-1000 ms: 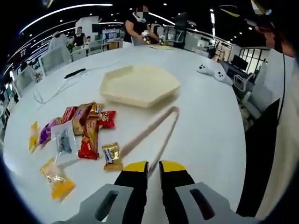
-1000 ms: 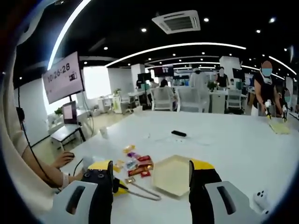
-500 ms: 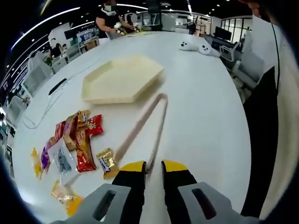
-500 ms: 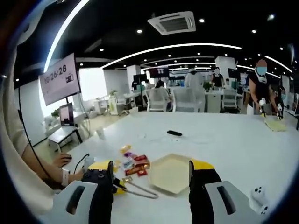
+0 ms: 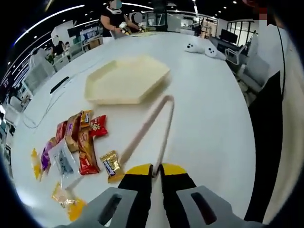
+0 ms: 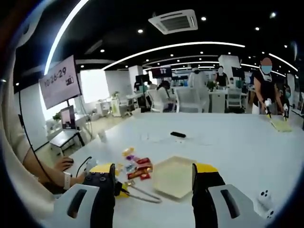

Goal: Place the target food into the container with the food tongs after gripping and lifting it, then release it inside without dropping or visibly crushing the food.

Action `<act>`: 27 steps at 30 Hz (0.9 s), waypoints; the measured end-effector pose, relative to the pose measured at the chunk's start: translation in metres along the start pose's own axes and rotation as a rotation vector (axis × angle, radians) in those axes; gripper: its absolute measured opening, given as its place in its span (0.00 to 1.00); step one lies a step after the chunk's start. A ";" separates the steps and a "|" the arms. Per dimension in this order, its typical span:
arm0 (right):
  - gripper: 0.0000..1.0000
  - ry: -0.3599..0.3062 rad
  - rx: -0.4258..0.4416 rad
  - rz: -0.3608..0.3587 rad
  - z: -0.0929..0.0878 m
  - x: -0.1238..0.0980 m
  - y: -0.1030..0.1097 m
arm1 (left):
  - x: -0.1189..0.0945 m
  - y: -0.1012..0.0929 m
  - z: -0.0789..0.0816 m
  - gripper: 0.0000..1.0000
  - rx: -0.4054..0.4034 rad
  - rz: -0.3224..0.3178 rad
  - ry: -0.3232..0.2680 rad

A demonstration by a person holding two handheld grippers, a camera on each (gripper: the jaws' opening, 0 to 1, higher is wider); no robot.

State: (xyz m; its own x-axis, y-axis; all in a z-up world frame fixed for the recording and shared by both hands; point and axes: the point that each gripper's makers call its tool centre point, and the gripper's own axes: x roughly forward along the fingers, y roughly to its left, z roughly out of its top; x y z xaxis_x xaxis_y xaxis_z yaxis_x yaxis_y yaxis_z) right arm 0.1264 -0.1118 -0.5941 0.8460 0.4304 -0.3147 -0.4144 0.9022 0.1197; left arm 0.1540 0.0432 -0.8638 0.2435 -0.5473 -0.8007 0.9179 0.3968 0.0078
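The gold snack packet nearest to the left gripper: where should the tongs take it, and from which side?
Grip the gold snack packet across its short width, at its middle, coming down from above. It lies flat on the white table, apart from the red packets, so both long edges are free. The food tongs are in the left gripper.

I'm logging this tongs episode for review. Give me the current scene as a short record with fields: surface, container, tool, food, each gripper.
surface: white table
container: cream hexagonal tray, nothing in it
tool: food tongs lying on the table, joined end toward the tray
food: wrapped snacks in a loose pile, left of the tongs in the left gripper view
left gripper: jaws nearly together at the tongs' open ends
right gripper: open, raised above the table
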 end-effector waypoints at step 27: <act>0.64 0.029 0.025 0.046 0.005 0.014 0.008 | 0.003 -0.008 0.006 0.01 0.093 -0.089 0.046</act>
State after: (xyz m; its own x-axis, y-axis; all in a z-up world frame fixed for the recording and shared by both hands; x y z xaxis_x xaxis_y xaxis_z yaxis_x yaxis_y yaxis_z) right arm 0.1370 -0.0986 -0.5927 0.8160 0.4708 -0.3354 -0.4438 0.8820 0.1585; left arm 0.1491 0.0342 -0.8629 0.1473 -0.5425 -0.8271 0.9608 0.2771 -0.0106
